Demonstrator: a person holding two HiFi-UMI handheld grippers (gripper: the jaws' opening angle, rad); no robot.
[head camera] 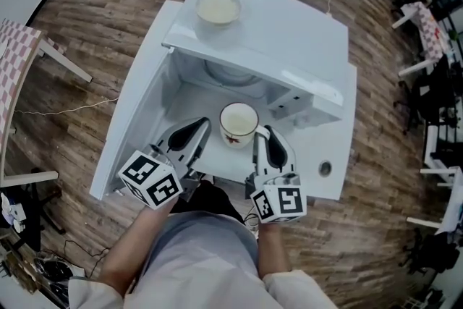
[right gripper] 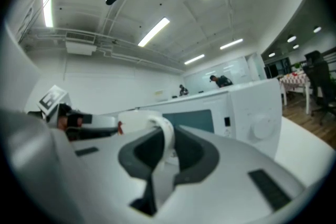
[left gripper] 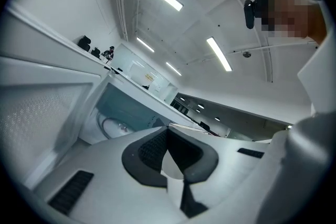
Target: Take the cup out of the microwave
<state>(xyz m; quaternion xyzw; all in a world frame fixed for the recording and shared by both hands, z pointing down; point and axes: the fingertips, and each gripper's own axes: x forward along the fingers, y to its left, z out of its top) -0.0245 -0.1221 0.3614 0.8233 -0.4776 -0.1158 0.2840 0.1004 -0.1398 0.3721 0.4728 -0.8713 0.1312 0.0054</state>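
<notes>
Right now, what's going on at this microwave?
A person with a gripper in each hand is working at the white microwave, whose door stands open. The right gripper is shut on the curved handle of the white ceramic cup with a red mark, holding it at the mouth of the cavity. The left gripper, jaws together and empty, sits beside the cup. A cream bowl rests on top of the microwave.
</notes>
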